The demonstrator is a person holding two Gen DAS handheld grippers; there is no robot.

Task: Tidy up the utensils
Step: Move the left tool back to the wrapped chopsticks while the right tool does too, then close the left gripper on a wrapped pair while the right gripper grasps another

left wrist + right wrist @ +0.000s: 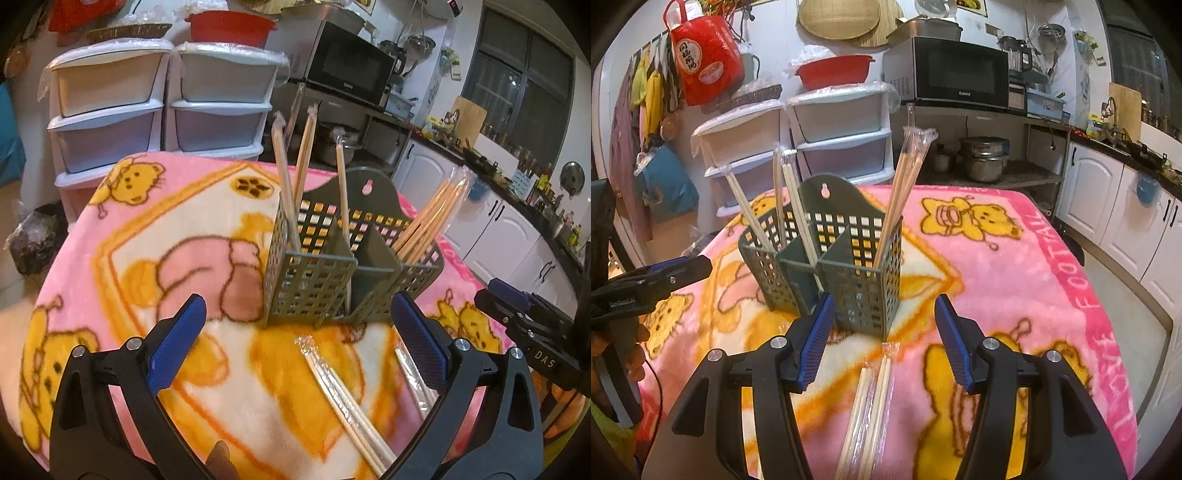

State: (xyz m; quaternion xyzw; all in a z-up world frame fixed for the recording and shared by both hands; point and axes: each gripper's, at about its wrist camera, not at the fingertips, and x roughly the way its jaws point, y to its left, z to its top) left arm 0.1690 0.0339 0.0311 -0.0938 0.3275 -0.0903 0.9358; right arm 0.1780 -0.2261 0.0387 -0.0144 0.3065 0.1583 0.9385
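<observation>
Where the frames cut them off, wrapped chopsticks (873, 402) lie, perhaps two pairs; left gripper (295, 339) and right gripper (884, 336) gape empty.

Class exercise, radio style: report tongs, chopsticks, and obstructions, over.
Left tongs open, empty. Right tongs open, empty, above wrapped chopsticks lying on blanket. More chopsticks standing in grey caddy. Nothing in the way.

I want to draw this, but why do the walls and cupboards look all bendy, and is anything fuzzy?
Both wrist views use a fisheye lens, so edges curve: the drawers bow in the left view, the cabinets in the right. The wrapped chopsticks lying nearest the camera look smeared in the left view; the holder stays fairly sharp in the right.
</observation>
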